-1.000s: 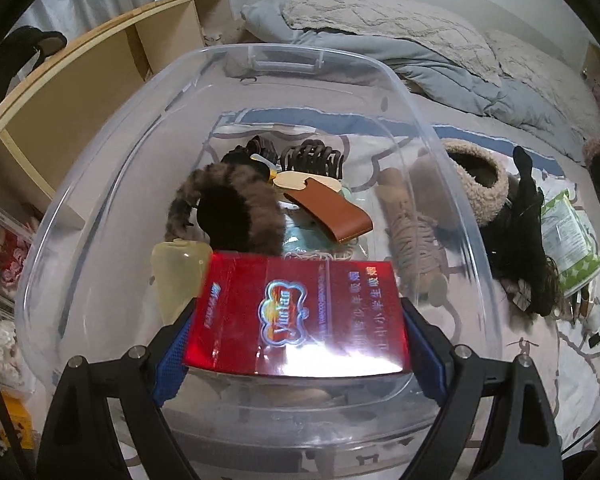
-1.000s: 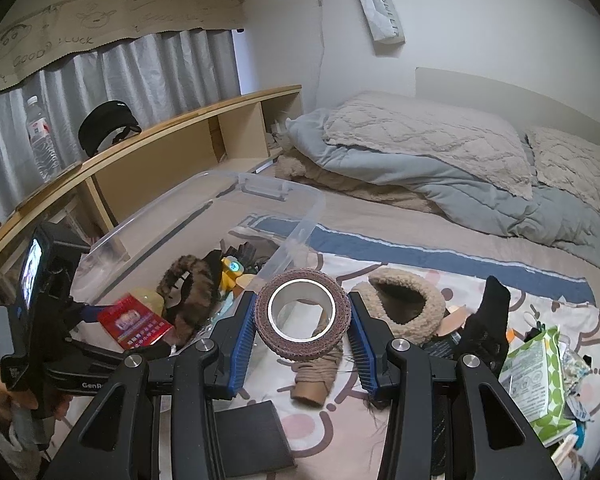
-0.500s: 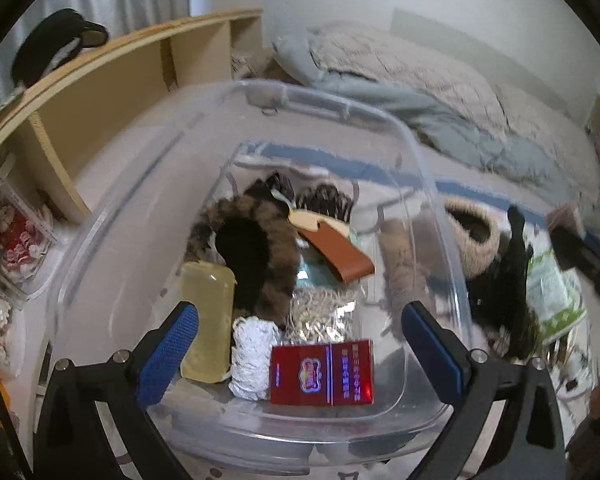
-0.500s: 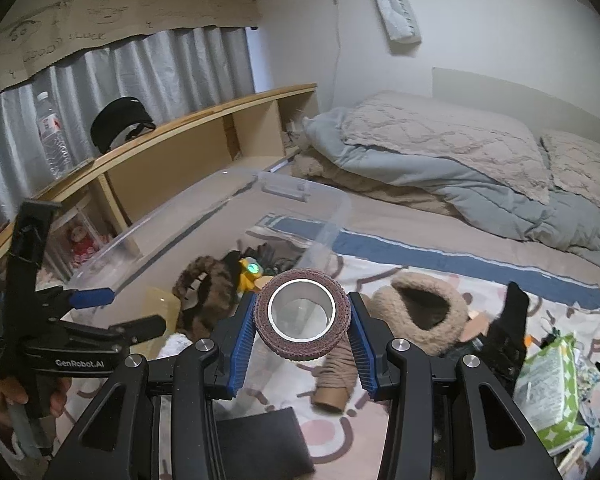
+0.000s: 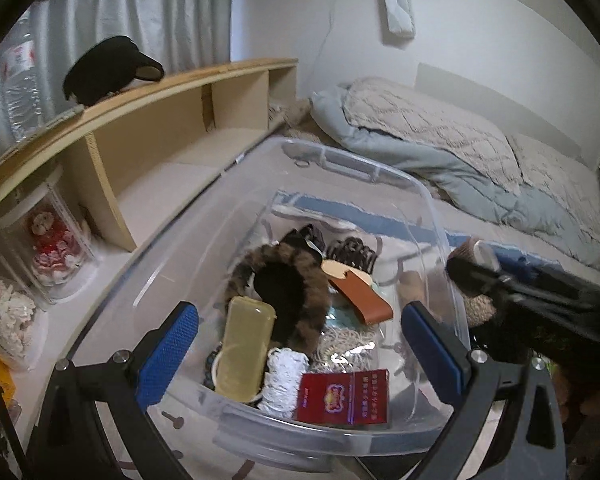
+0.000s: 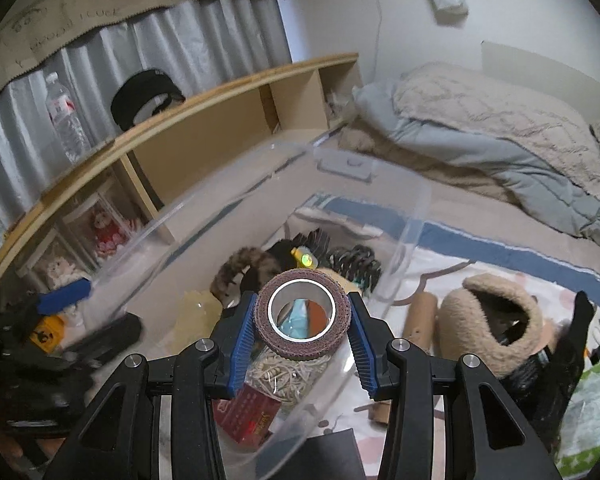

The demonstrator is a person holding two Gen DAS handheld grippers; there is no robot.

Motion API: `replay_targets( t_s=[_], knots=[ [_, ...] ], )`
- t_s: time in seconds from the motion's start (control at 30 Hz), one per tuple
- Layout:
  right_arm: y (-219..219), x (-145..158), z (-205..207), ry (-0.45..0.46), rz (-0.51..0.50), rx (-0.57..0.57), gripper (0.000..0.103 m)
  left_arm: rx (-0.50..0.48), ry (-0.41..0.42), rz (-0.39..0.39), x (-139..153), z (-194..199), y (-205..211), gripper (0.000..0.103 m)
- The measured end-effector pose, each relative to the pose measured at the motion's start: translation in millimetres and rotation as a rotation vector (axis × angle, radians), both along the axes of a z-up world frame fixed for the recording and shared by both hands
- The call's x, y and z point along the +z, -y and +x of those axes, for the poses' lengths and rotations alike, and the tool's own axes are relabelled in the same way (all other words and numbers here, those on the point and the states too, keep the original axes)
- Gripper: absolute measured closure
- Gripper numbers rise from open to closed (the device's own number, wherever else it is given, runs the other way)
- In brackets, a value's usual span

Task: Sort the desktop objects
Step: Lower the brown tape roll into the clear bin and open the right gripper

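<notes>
Clear bin wall blurs contents; right tongs grip tape roll; left tongs agape.

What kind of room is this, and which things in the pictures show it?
Most likely a bedroom. A bed with a rumpled duvet fills the back, a low wooden shelf runs along the curtained window, and dolls sit in its lower compartments. The sorting is done on the bed, into a clear bin.

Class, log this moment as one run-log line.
left gripper: open, empty, jaws just opened | red box: in clear bin | right gripper: shut on tape roll, over bin
</notes>
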State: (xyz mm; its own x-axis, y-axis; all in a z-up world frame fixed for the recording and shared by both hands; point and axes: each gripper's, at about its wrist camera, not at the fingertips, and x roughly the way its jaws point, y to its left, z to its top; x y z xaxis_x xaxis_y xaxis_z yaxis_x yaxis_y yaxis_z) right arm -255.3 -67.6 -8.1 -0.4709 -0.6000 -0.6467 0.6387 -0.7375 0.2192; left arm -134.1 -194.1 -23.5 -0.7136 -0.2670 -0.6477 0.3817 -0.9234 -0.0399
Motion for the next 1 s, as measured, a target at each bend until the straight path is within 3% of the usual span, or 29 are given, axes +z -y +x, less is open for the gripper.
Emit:
replay_targets(
  t_s=[0.3, 0.67, 0.9, 0.97, 1.0],
  knots=[
    [35, -19, -4, 0.041, 0.059, 0.041, 0.058, 0.06, -0.07, 0.019, 10, 14, 16, 0.001],
    [54, -29, -3, 0.056, 0.092, 0.057, 0.058, 0.062, -0.067, -0.014, 8, 18, 21, 0.001],
    [61, -29, -4, 0.086, 0.062, 0.054, 0.058, 0.07, -0.069, -0.013, 8, 22, 26, 0.001],
    [62, -28, -4, 0.084, 0.048, 0.054, 0.055, 0.072, -0.073, -0.011, 9, 24, 28, 0.001],
    [62, -27, -3, 0.084, 0.041, 0.052, 0.041, 0.073, -0.075, -0.011, 9, 26, 29, 0.001]
  ],
)
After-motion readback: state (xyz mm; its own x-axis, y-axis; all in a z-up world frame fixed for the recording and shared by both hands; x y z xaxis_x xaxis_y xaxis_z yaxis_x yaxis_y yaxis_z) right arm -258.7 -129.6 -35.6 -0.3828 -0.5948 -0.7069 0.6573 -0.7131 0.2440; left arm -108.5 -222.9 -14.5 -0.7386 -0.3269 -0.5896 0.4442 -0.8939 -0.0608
